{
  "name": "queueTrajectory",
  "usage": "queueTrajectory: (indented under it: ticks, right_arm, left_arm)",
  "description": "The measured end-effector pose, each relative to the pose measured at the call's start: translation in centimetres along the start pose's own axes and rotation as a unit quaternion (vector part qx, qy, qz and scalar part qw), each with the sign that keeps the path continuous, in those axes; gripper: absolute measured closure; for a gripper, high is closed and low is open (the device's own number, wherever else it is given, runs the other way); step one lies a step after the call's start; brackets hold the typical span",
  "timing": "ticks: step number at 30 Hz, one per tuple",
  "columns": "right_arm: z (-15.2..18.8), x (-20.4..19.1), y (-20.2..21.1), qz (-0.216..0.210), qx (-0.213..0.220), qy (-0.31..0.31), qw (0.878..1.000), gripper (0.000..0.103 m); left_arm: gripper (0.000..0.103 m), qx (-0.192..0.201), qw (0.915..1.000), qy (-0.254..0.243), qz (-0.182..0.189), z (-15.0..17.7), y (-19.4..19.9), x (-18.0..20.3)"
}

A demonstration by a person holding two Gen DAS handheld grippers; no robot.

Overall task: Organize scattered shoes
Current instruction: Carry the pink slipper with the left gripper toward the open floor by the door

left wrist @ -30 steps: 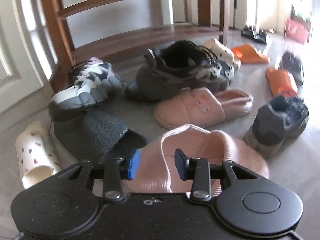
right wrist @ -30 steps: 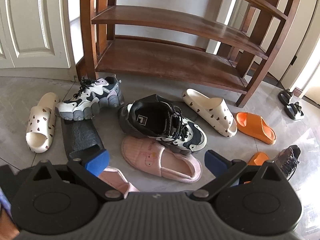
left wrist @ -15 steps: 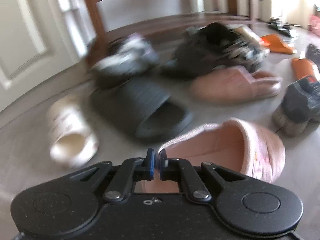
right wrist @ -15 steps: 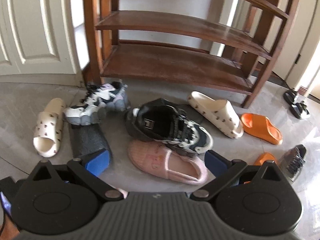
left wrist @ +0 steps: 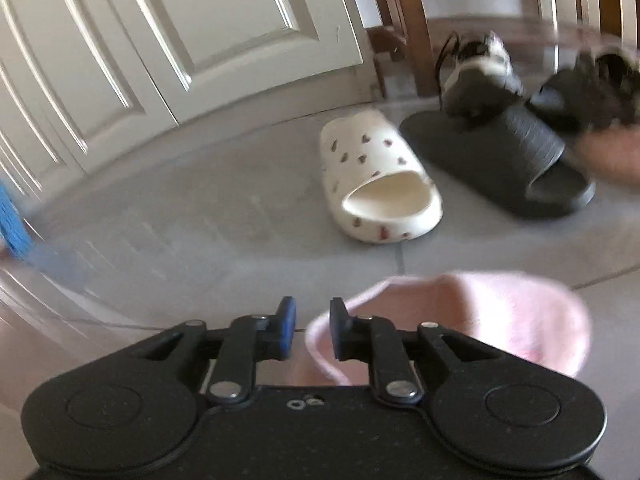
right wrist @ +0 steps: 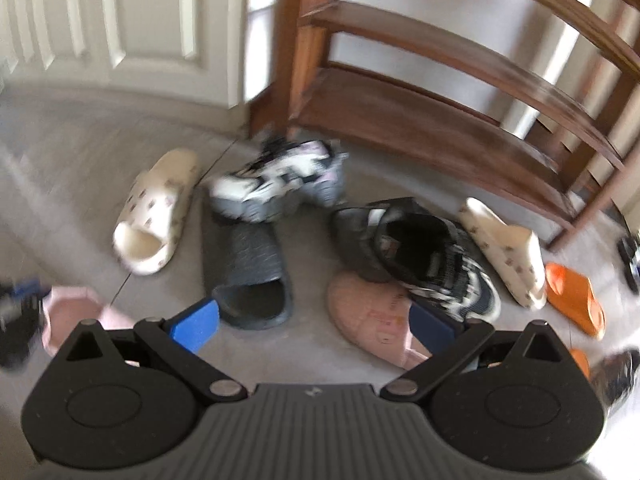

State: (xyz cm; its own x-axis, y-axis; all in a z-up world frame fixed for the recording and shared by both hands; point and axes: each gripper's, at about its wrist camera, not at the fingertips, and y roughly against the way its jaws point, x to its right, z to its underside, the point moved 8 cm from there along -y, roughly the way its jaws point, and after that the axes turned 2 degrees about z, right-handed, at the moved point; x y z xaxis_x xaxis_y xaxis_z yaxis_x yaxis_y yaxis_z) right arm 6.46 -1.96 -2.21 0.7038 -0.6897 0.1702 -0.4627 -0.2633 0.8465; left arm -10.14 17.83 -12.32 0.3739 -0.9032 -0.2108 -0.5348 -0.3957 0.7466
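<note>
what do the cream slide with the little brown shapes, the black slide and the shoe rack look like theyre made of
Cream slide: probably moulded foam or rubbery plastic, matt; one thick seamless piece with rounded edges.
Black slide: likely rubber or similar, matt, with a ridged strap.
Shoe rack: wood, reddish-brown with a glossy finish; light glints off the shelves, though blur hides any grain.

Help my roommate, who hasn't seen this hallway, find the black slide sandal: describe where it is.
Start at the wooden shoe rack. On the floor before its left post lies a white-and-black sneaker; the black slide sandal lies just under it, beside a cream slide. It alone is black, with a ribbed strap.
</note>
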Motion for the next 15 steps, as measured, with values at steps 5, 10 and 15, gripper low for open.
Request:
queueTrajectory:
  ticks: [5,10,15]
  right_arm:
    - [0.4,-2.7,-1.1,-0.013,-0.008,0.051,0.999,0.0]
    - [1.6,-7.4,-3.8,-0.117,-0.008,0.146,0.982,0.003]
    - [2.5,-11.7,-7.5,-0.243,-0.04,0.208,0.946,0.014]
  left_arm:
    - [0.082,-0.024,0.9926,0.055,0.105,1.1,0.6,2.8]
    - [0.082,-0.022,0.9899,0.084,0.112,1.8,1.2,2.8]
    - [0.078,-0.01,0.9912,0.101,0.086,2.8,2.0,0.9]
